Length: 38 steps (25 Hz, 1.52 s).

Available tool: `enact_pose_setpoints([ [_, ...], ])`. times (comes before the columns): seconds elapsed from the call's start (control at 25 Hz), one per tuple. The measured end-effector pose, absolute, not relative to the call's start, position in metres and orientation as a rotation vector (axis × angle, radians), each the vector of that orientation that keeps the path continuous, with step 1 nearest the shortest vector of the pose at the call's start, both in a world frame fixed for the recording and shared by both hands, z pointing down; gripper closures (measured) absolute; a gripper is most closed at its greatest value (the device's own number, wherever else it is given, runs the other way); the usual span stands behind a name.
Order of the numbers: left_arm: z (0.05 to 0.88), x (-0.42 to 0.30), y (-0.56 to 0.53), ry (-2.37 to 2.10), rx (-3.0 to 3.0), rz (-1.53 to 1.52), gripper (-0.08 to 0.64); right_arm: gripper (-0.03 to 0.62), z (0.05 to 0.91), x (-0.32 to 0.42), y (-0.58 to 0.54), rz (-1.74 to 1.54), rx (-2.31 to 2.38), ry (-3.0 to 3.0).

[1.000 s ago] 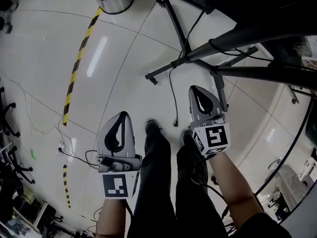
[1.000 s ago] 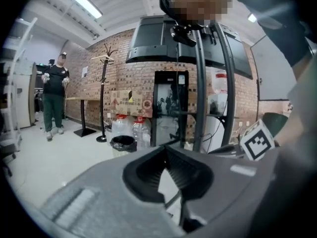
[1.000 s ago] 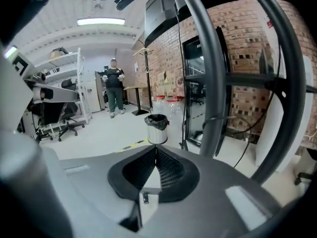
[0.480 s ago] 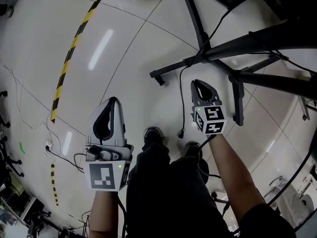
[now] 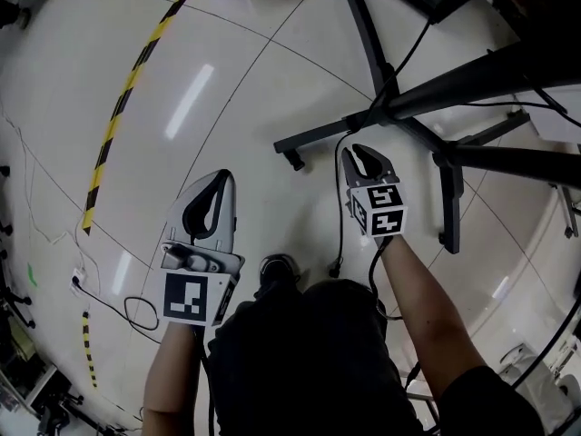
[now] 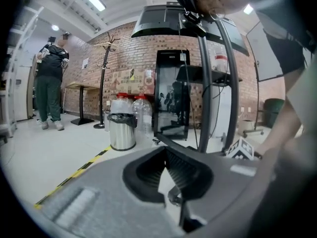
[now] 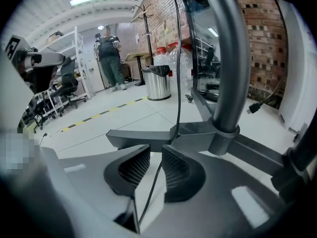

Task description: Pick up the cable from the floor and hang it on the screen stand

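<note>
Black cable point(image 7: 179, 58) is light and limp; we take it at lower centre. Right gripper point(image 7: 156, 151) jaws have just been opening, astride it unpinched; left gripper point(image 6: 166, 153) closed, empty.

An open lab or workshop hall: a glossy pale floor point(image 5: 227, 107) marked with yellow-black hazard tape point(image 5: 123, 98), a brick wall point(image 6: 129, 48), a steel bin point(image 6: 122, 131), a coat rack point(image 6: 102, 88), shelving point(image 7: 74, 38), wheeled chairs point(image 7: 67, 88) and a screen stand point(image 7: 233, 73) on splayed legs.
</note>
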<state>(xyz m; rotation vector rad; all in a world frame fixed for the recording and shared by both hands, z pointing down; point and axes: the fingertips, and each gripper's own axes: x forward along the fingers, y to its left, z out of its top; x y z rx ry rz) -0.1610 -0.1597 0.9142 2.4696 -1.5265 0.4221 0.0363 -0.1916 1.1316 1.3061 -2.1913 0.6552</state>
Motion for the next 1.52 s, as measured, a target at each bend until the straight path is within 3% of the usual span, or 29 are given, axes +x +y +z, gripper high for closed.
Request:
enact_pose_setpoints([
  [0.48,0.935,-0.173,-0.178,-1.556,2.455,0.366,0.555,0.422,1.222,0.029,-0.192,0.701,1.128,-2.130],
  [0.76,0.947,-0.164,-0.182,-1.498,2.467,0.362,0.555,0.423,1.226,0.016,-0.207,0.718,1.135,-2.153],
  [0.84,0.949,-0.160,-0.182,-1.479,2.469,0.364,0.556,0.441,1.227,0.014,-0.210,0.727,1.136,-2.151],
  [0.92,0.951,-0.156,-0.184,-1.466,2.475,0.368,0.555,0.525,1.230,0.016,-0.213,0.715,1.138,-2.128],
  [1.04,0.954,-0.154,-0.186,-1.455,2.474,0.366,0.555,0.555,1.230,0.022,-0.211,0.726,1.140,-2.097],
  [1.24,0.945,-0.150,-0.187,-1.451,2.481,0.371,0.555,0.561,1.206,0.025,-0.197,0.723,1.118,-2.120],
  [1.52,0.882,-0.146,-0.180,-1.464,2.405,0.341,0.555,0.561,1.100,0.011,-0.179,0.637,1.087,-2.221],
])
